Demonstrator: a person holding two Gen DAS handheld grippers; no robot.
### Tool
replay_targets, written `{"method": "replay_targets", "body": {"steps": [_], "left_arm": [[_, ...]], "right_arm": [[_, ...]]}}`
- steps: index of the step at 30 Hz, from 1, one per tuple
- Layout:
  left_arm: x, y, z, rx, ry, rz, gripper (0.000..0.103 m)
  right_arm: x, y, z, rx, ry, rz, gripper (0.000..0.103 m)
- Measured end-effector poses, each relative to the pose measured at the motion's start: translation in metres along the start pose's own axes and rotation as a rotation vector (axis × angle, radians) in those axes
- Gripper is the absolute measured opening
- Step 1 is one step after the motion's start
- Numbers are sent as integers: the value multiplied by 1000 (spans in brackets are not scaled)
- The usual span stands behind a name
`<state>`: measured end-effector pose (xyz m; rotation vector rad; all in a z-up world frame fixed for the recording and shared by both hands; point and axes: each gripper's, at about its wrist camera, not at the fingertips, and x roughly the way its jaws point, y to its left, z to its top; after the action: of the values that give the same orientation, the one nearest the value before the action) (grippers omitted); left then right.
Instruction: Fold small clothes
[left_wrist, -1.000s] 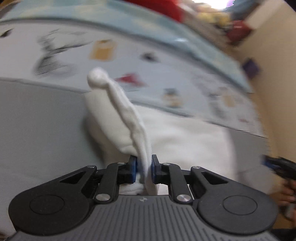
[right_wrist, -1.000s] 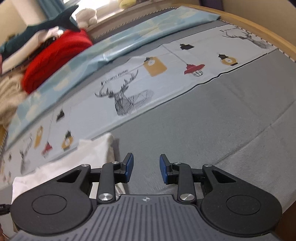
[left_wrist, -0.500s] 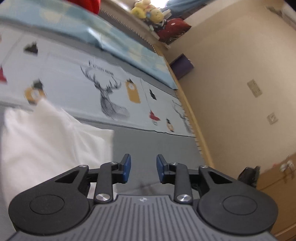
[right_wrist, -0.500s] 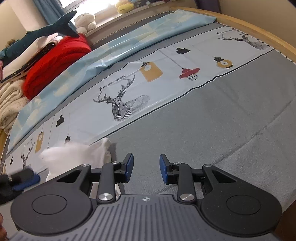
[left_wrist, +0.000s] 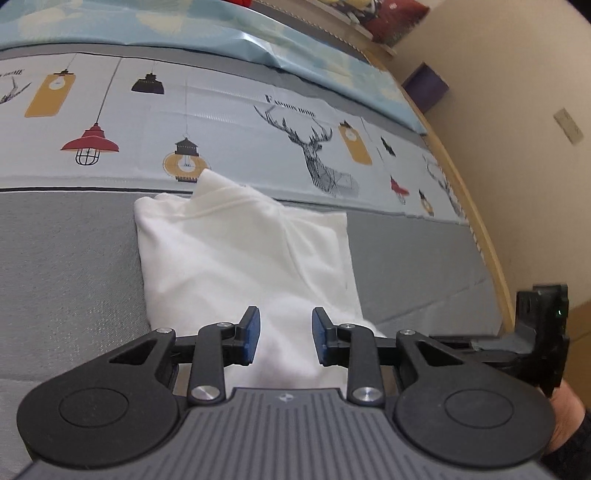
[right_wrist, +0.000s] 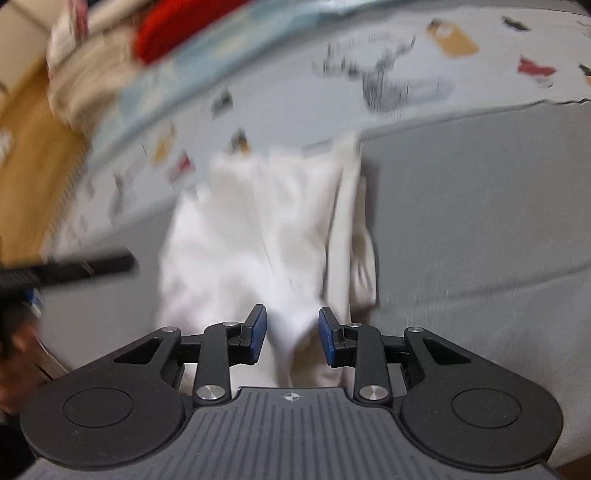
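Surface: a bed (left_wrist: 66, 258) under a grey cover, with a printed sheet (left_wrist: 229, 140) of deer and hanging lamps beyond it, and a beige wall at the far right.
Left gripper (left_wrist: 284, 339): nearest in its own view; the jaws have just been opening and now stand apart, the blue pads clear of the cloth, with the garment's near edge showing in the gap between them.
Right gripper (right_wrist: 292, 338): jaws apart too, hanging over the garment's near end; that view is smeared, so whether a pad brushes the fabric cannot be told.
White garment (left_wrist: 243, 258): lying on the grey cover just ahead of both grippers, its far corner reaching onto the printed sheet.
Its look: soft white knit, already doubled into a rough rectangle; a seam runs diagonally across the top layer, and one far corner pokes up out of line. In the right view (right_wrist: 258, 236) a cream band runs along its right edge.
Step in hand: as I judge it, a fold has been laid and let go, and both grippers are lining up at the near edge.
Next move: likely calls for pinching both near corners at once and carrying them evenly toward the far edge, so the layers stay square.
Far end: a light blue quilt (left_wrist: 207, 33) and cushions along the headboard.
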<state>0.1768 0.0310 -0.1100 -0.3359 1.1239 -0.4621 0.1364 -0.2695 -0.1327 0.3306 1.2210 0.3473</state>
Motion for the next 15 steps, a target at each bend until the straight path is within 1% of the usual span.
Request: {"method": "replay_targets", "body": {"steps": [1,2,3,7,8,9,10,11,12,13,15], "left_arm": [[1,-2,-1,17,7,6,33],[0,-4,-3,36,13,10,33],[0,-7,-4,54,19,13,33],[-3,-16,-13,127,36,-1,33],[-2,-19,-14,146,43,-9,33],[-1,-21,-15,161,53,-16,33],[2,-23,-17,178,73,-18,33],[6,-24,-19,192,94,-15,33],[11,-26,-22,209,115,-9,33],[17,-28,-25,232,142,0,33],[31,-29,-33,273,195,29,33]], "right_arm": [[2,3,-1,-12,5,-13,30],[-1,4,-1,-12,-7,-9,15],[-7,3,-2,-2,-22,15,7],[-60,-9,-6,41,-157,198,4],[-73,-15,-9,47,-184,235,4],[-81,-21,-11,47,-198,246,4],[-87,-26,-16,36,-194,229,4],[-86,-29,-19,23,-172,202,4],[-81,-32,-23,8,-126,162,4],[-69,-35,-27,-3,-65,113,4],[-45,-38,-31,-5,26,24,6]]}}
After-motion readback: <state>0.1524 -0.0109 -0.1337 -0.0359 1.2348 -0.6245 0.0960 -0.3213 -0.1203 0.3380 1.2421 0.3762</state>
